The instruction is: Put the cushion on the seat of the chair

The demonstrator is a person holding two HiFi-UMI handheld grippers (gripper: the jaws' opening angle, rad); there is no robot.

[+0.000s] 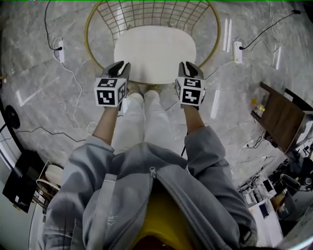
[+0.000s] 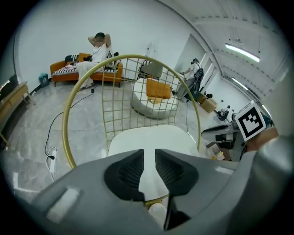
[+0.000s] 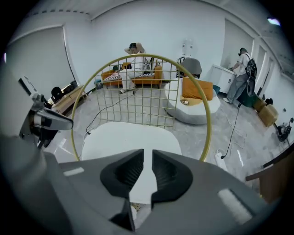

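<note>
Cushion point(image 1: 155, 52) — white, smooth, rounded corners — flat on chair point(image 1: 146, 14) seat.

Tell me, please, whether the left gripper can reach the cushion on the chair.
Probably yes: the left gripper hovers at the near edge of the cushion, jaws slightly apart and empty, and nothing stands between them.

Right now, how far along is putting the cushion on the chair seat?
Done, it seems: the white rounded cushion lies flat on the seat of the gold wire-frame chair. In hand: nothing; the left gripper and right gripper hang by its front edge, jaws slightly apart and empty. Left: apparently nothing.
</note>
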